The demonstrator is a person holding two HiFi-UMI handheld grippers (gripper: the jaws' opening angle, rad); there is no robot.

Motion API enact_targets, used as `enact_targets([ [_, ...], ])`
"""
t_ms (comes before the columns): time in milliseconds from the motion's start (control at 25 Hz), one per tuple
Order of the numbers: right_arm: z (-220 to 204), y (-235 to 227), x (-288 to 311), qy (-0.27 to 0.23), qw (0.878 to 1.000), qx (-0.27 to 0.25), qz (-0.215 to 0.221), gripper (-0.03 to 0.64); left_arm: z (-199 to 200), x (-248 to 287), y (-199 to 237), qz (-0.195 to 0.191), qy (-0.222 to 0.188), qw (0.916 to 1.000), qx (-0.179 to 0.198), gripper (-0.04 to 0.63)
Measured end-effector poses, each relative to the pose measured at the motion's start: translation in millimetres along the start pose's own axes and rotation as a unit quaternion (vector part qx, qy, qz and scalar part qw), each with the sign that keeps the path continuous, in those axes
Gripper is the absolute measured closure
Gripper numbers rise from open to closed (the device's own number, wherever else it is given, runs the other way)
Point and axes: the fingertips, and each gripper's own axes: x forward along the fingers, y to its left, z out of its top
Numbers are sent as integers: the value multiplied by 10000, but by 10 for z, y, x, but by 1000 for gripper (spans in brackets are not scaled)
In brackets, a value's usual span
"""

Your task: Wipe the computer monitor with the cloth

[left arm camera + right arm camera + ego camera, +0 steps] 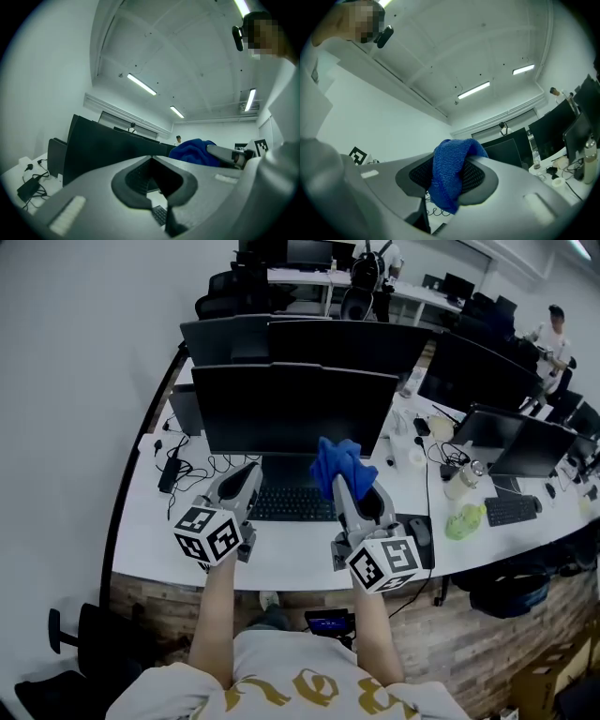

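The black computer monitor (292, 411) stands on the white desk (150, 531) straight ahead, screen dark, with a keyboard (291, 504) below it. My right gripper (349, 480) is held above the desk's front half, shut on a bunched blue cloth (341, 463) that sticks up in front of the screen's lower edge. In the right gripper view the blue cloth (450, 176) drapes over the closed jaws. My left gripper (249, 472) hovers beside it over the keyboard's left end, jaws shut and empty (161, 194). The monitor (108, 150) fills the left gripper view's middle.
More dark monitors (487, 371) line the desk to the right and behind. A mouse (421, 532), a green object (465, 520) and a bottle (461, 481) lie at the right. A power adapter (170, 474) with cables sits at the left. People stand far back.
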Motion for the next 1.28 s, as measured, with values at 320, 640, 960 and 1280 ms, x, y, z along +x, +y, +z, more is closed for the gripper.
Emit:
enact_targets([
  [320, 43, -153, 850, -117, 9984, -528, -177, 466, 182, 677, 582, -427, 13, 9991, -14, 595],
  [640, 203, -281, 1498, -388, 9926, -1038, -505, 466, 324, 1208, 932, -880, 198, 9959, 117, 595],
  [960, 340, -312, 2021, -473, 9850, -1529, -646, 466, 339, 1527, 1122, -1241, 229, 9920, 37, 595],
  [1280, 274, -420, 2419, -496, 9854, -1523, -571, 466, 342, 1710, 1255, -1321, 204, 9910, -11, 595],
])
